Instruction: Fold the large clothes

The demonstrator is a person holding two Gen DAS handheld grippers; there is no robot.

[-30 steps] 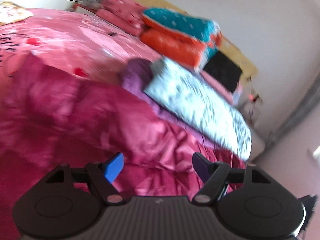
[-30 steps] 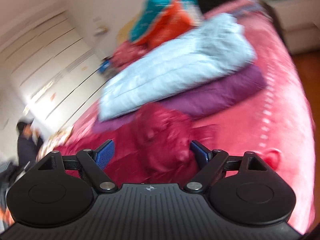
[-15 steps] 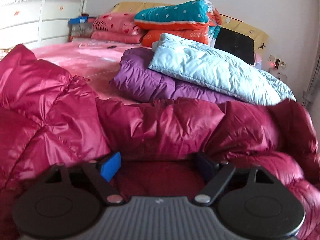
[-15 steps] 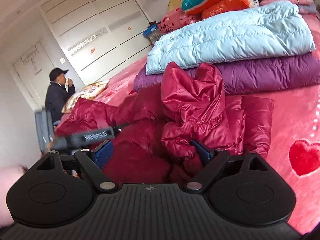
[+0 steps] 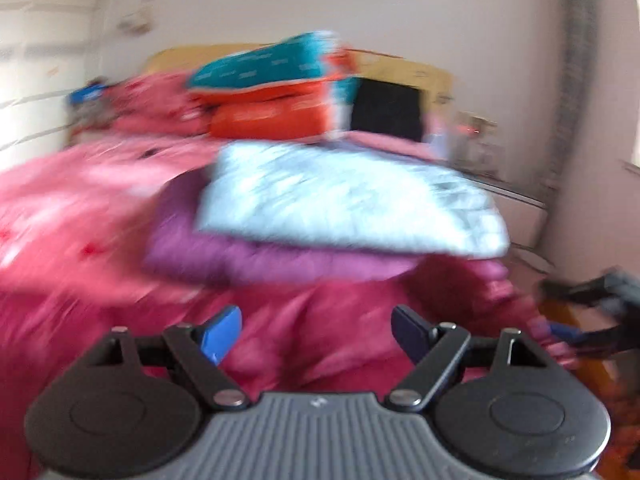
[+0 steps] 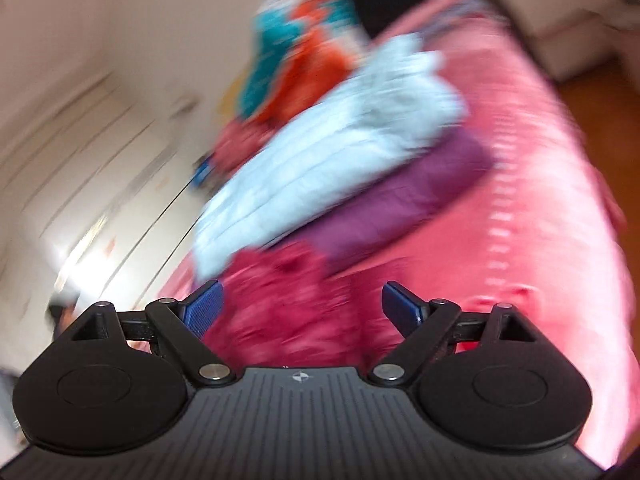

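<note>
Both views are smeared by motion. A crimson puffer jacket lies crumpled on the pink bed, just past the fingers of my left gripper, which is open with nothing between its blue pads. In the right wrist view, which is tilted, the same jacket bunches in front of my right gripper, also open and holding nothing. A dark blurred shape with a blue pad at the right edge of the left view looks like the right gripper, low beside the jacket's far end.
A folded light blue jacket rests on a folded purple one behind the crimson jacket. Teal and orange bedding is stacked at the headboard. A white wardrobe stands left of the bed, with a nightstand and wooden floor to the right.
Both views have rolled and blurred. The crimson jacket, pressed close against my left fingers half a second ago, now lies lower and farther off. The right view has tilted left.
</note>
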